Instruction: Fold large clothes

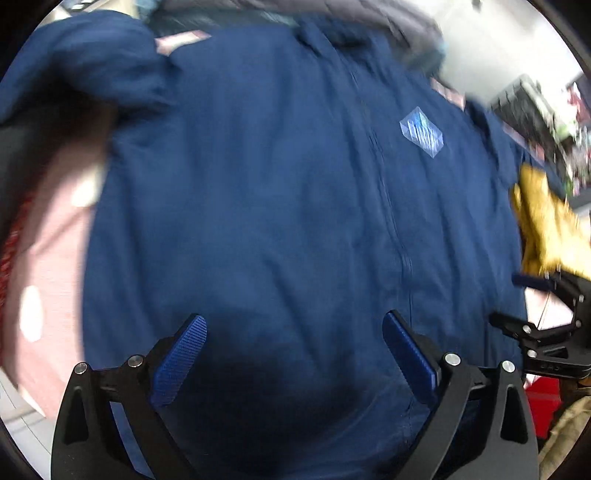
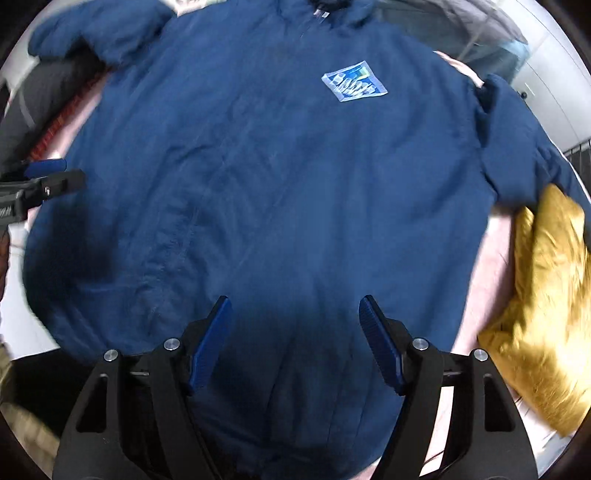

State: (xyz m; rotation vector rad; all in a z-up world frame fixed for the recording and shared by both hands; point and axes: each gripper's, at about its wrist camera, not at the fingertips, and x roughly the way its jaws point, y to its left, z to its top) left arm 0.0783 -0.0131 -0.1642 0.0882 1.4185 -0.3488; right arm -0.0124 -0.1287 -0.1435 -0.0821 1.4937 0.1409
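A large navy blue jacket point(image 1: 280, 206) lies spread front-up on a pink bed cover, its zip running down the middle and a pale diamond-shaped patch point(image 1: 422, 132) on the chest. In the right wrist view the same jacket point(image 2: 280, 192) fills the frame, with the patch point(image 2: 354, 82) near the top and both sleeves lying out to the sides. My left gripper point(image 1: 293, 325) hangs over the jacket's lower part, open, nothing between its blue pads. My right gripper point(image 2: 295, 308) is open above the hem, also empty. Each gripper shows at the edge of the other's view.
A golden-yellow garment point(image 2: 543, 317) lies on the pink cover point(image 1: 55, 258) to the jacket's right. Grey clothing point(image 2: 476, 26) is bunched beyond the collar. A red patterned item point(image 2: 62, 122) and dark fabric sit at the left edge. White cabinets point(image 2: 554, 81) stand behind.
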